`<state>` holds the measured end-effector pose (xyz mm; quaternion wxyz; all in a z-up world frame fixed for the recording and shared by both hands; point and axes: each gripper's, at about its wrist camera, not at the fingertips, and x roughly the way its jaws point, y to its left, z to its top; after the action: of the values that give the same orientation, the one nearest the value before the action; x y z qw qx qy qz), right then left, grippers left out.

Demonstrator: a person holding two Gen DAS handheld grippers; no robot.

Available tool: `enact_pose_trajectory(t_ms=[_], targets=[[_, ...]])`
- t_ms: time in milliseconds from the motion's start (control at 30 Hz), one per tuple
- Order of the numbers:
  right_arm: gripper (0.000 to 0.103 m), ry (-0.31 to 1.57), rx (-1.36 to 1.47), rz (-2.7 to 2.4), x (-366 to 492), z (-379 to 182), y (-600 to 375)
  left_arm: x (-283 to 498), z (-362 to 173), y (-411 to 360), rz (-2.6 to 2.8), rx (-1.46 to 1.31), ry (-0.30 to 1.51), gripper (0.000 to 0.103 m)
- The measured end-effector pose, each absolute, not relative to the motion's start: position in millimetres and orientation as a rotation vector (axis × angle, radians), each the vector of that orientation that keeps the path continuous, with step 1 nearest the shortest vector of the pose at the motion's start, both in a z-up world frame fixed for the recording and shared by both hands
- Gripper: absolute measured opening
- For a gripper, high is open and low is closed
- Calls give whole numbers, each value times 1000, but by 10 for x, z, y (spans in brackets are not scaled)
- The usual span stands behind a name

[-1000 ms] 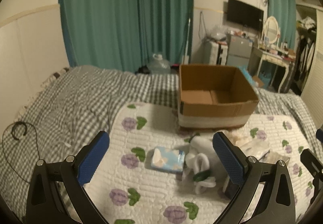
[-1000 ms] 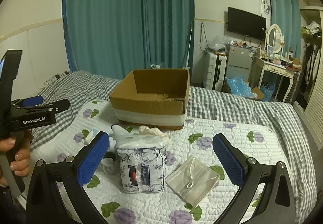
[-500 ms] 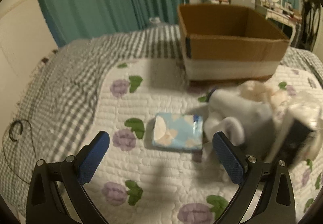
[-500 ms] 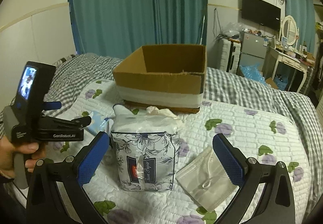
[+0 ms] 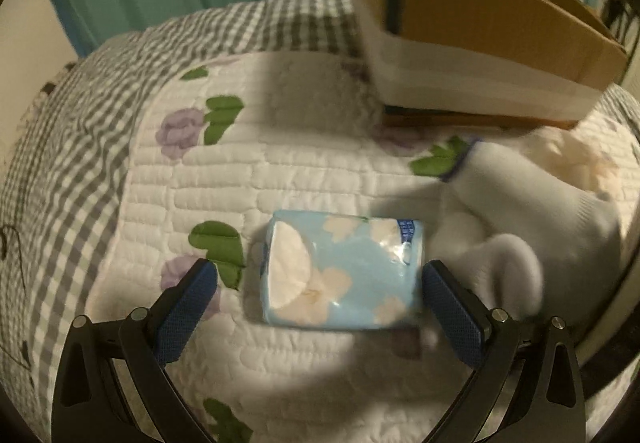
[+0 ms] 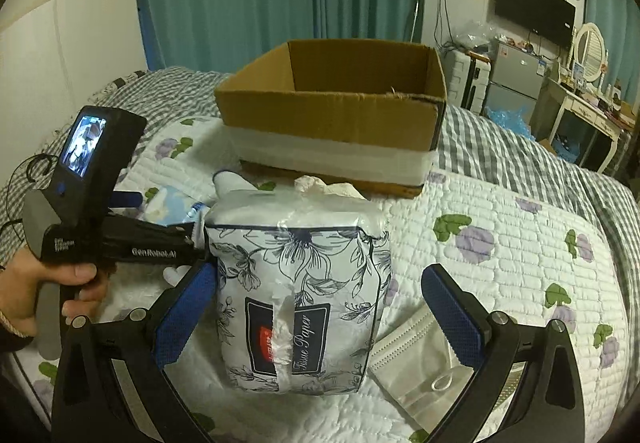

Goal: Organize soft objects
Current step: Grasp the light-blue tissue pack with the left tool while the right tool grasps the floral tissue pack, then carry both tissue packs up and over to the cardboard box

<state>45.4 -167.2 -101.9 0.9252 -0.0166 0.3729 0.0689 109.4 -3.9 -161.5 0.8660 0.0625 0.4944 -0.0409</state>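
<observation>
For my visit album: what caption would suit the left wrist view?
Open left gripper straddling a light-blue tissue pack on the floral quilt, cardboard box behind.

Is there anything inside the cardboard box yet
No, the cardboard box shows only bare walls inside in the right wrist view, though its floor is hidden.

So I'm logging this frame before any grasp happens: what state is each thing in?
Left gripper: open, fingers either side of the blue tissue pack.
Blue tissue pack: lying flat on the quilt, ungripped.
Right gripper: open around the floral tissue pack.
Floral tissue pack: upright, opened.
Cardboard box: open; what shows inside is empty.
Face mask packet: flat, sealed.
White socks: loose pile.
</observation>
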Motion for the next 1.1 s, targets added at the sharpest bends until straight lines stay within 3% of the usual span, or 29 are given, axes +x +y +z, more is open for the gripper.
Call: enact_pose_trajectory(t_ms=[267, 400, 467, 567, 700, 1100], targets=[[103, 820, -21, 171, 552, -1163, -1632, 1185, -1805, 13, -86, 95, 1068, 103], [103, 819, -8, 174, 534, -1181, -1640, 1095, -1738, 6, -89, 108, 1041, 72], [103, 810, 5, 180, 517, -1185, -1657, 1047, -1701, -17, -96, 129, 1026, 71], [82, 811, 39, 208, 494, -1201, -1668, 996, -1696, -7, -106, 119, 1033, 70], [70, 795, 35, 205, 408, -1141, -1646, 854, -1600, 30, -98, 107, 990, 70], [65, 673, 52, 166, 58, -723, -1697, 450, -890, 134, -145, 75, 862, 70]])
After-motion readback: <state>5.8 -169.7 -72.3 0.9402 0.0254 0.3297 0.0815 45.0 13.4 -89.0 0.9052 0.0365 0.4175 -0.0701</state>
